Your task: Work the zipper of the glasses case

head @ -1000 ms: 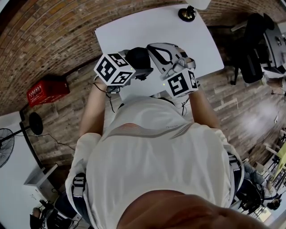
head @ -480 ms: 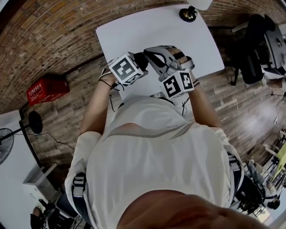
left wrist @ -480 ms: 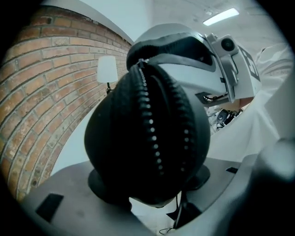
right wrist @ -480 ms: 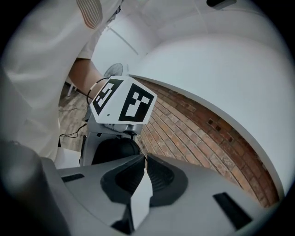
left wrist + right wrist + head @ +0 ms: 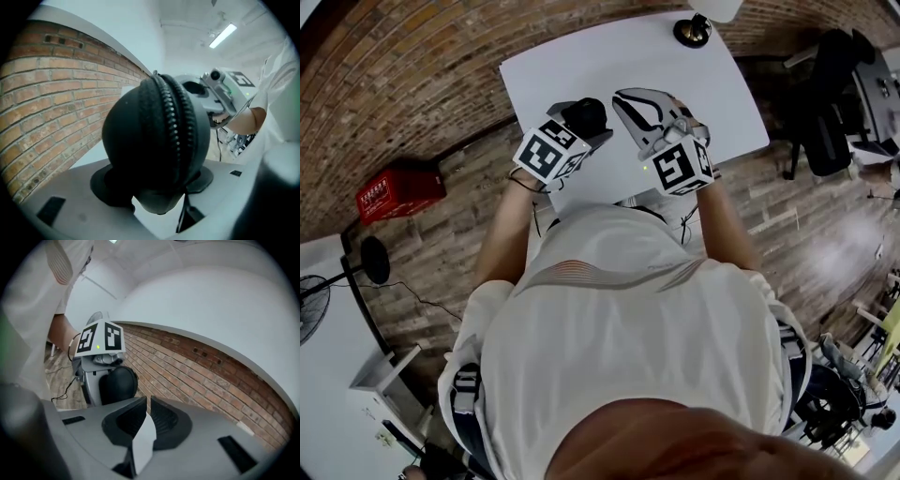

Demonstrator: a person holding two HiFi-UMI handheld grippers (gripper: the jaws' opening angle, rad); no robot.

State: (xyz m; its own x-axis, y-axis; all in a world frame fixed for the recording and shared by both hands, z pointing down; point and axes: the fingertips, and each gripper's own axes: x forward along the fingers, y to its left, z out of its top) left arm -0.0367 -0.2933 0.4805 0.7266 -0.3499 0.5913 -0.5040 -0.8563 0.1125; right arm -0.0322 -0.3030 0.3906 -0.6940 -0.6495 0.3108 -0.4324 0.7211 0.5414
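From my station I see the left hand-held gripper (image 5: 581,127) clamped on the black glasses case (image 5: 154,136). Its two pads press on the rounded sides of the case, low down, and the case fills the whole gap between them. The case stands end-on toward that gripper's camera, with the zipper (image 5: 174,126) running as a ridged line up over its middle, a little right of centre. The zipper teeth look meshed along the stretch I can see; I cannot make out the puller. In the head view the case sits over the near part of the white worktop (image 5: 675,66), but I cannot tell whether it rests on the surface or is held just above it. The right hand-held gripper (image 5: 146,404) is near the case on its right side, not touching it. Its jaws are pressed together with only a thin slit showing and nothing between them. A dark round base (image 5: 692,30) stands at the far edge of the worktop, well apart from both grippers.
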